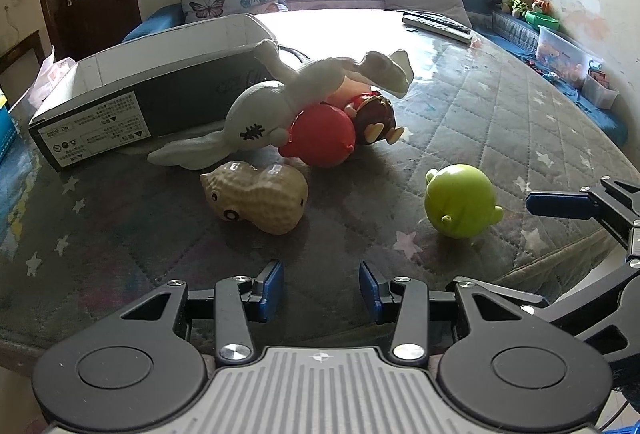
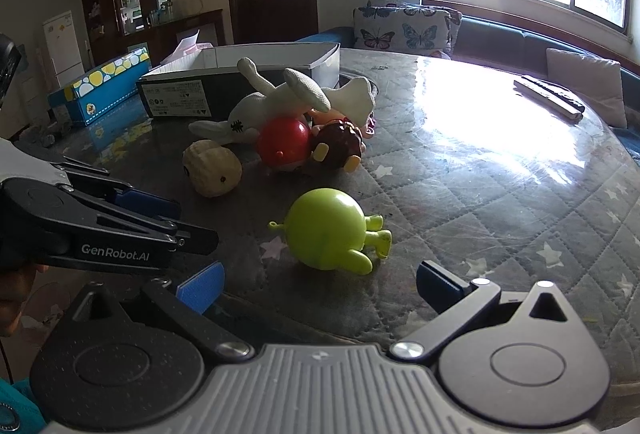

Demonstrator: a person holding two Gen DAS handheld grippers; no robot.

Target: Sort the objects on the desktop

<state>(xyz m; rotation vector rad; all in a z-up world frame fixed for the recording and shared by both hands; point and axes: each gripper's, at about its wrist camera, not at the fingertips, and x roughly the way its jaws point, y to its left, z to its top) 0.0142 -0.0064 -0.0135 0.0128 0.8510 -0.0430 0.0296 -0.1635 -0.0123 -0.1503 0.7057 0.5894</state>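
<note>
The desk wears a grey quilted cover printed with pale stars under a glossy clear sheet. At its left-rear sits an open cardboard box, dark-sided, white inside, with a printed white label on its near end. Against the box lies a white plush rabbit, long-limbed, sprawled head-down over a shiny red ball-shaped toy and touching a brown round figure with yellow feet. Just in front of this heap lies a tan peanut-shaped toy with ribbed skin and 2 round eyes. Apart, nearer the desk's front edge, lies a lime-green round toy with stubby legs. The right gripper is spread wide just before the green toy, holding nothing; the left gripper is partly open, empty, pointing between peanut and green toy
</note>
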